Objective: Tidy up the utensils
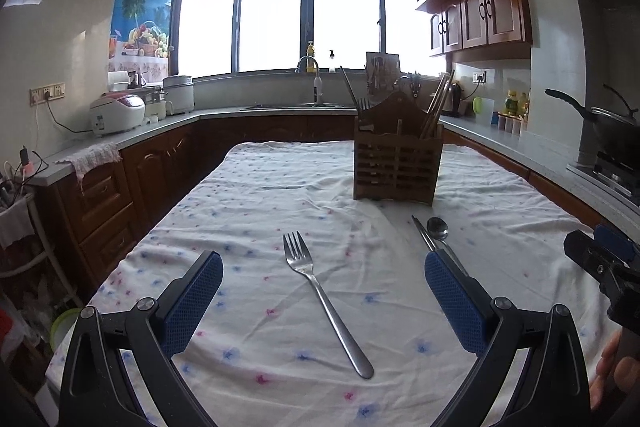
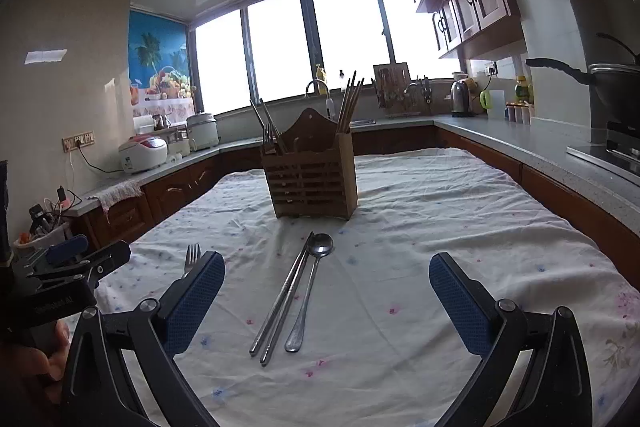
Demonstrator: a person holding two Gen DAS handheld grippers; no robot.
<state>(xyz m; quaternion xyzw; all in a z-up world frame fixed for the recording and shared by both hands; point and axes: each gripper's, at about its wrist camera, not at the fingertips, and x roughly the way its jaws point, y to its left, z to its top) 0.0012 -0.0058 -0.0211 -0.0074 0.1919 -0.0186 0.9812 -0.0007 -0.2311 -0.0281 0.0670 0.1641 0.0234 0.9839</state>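
**Utensils lie loose on the cloth, both claws wide and empty**

Grippers come first at the near edge of the table. In the left wrist view the left gripper [image 1: 323, 301] has its blue-padded fingers spread wide, holding nothing, above the near part of the flowered tablecloth [image 1: 248, 195]. A steel fork [image 1: 320, 297] lies flat on the cloth between those fingers, tines pointing toward the far edge, handle toward the near edge and slightly to the right.

To the right of it, the right gripper [image 2: 326, 301] is likewise spread wide and empty. Between its fingers a pair of metal chopsticks [image 2: 282, 301] lies side by side, with a steel spoon [image 2: 310, 291] just beside them on the right, bowl toward the far edge. The spoon's bowl sits close against the chopstick tips; whether they actually touch is hard to tell. A hand [image 2: 36, 359] grips the left tool's body at the lower left of this view.

Farther on, around the middle of the table, a slatted wooden utensil caddy [image 2: 312, 183] stands upright on the cloth. Its left compartment holds forks [image 2: 267, 143] and some long thin handles; its right compartment holds wooden chopsticks [image 2: 349, 107] leaning outward.
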